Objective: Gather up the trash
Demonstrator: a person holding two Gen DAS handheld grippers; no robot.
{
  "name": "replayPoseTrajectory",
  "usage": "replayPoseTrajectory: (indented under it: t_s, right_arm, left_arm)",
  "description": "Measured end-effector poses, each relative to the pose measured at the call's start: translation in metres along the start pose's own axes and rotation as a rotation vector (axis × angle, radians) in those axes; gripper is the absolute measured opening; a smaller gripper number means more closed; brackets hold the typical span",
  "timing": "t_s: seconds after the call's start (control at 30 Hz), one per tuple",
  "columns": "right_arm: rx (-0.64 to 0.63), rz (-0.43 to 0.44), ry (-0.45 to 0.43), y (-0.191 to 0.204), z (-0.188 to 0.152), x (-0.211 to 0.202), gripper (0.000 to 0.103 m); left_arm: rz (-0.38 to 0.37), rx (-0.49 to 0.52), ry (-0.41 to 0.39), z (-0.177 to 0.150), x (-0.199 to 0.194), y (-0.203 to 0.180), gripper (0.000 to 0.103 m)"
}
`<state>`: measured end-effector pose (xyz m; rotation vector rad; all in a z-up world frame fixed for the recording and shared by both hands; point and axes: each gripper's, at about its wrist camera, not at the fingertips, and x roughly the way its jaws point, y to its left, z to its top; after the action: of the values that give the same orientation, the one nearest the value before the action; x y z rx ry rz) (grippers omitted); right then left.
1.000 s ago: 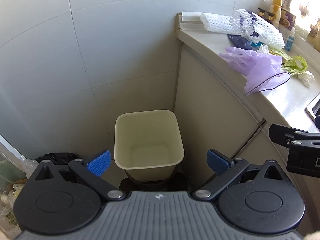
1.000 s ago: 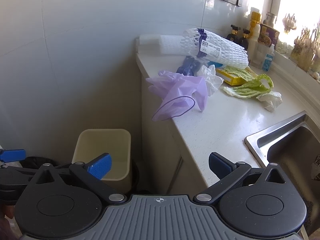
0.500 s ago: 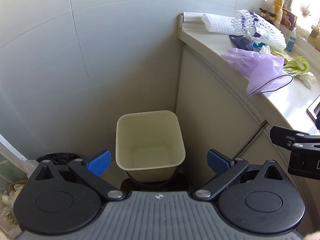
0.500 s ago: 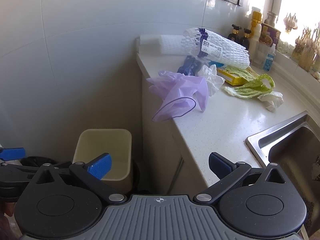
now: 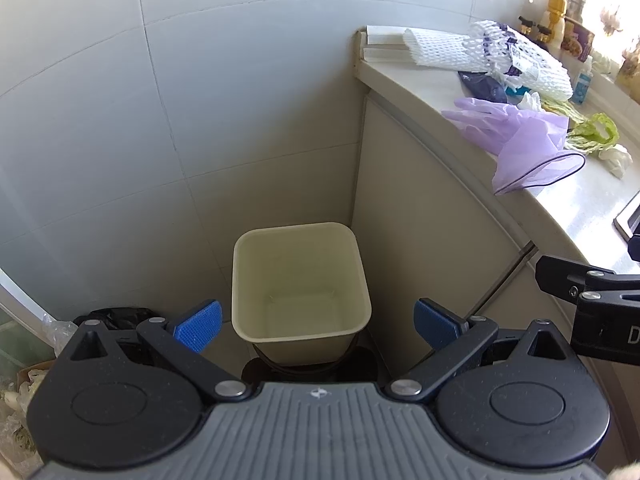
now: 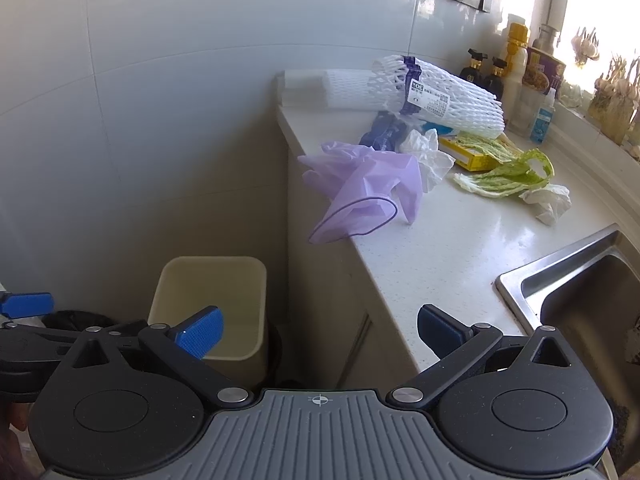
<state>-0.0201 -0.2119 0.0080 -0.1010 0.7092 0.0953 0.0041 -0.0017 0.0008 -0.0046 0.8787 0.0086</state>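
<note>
Both handheld grippers hang spread wide and empty in a kitchen corner. The left gripper (image 5: pixel 316 326) points down at a cream bin (image 5: pixel 300 280) standing on the floor between the tiled wall and the cabinet side, with nothing visible inside it. The right gripper (image 6: pixel 320 330) faces the white countertop (image 6: pixel 452 248), where the trash lies: a purple plastic bag (image 6: pixel 368 192) drooping over the counter's edge above the bin, crumpled white tissue (image 6: pixel 428 156) just beside it, cabbage leaves (image 6: pixel 508 176), a yellow box (image 6: pixel 468 152) and white foam netting (image 6: pixel 440 96) against the wall. A steel sink (image 6: pixel 576 300) sits at right.
</note>
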Motion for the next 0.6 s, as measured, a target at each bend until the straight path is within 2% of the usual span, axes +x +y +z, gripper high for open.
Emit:
replayPoseTrajectory:
  t_s: [0.6]
  right_arm:
    - [-0.007, 0.004, -0.001, 0.002, 0.0017, 0.0002, 0.103]
  left_arm:
    - [0.003, -0.005, -0.001, 0.0003, 0.0006, 0.0004, 0.102]
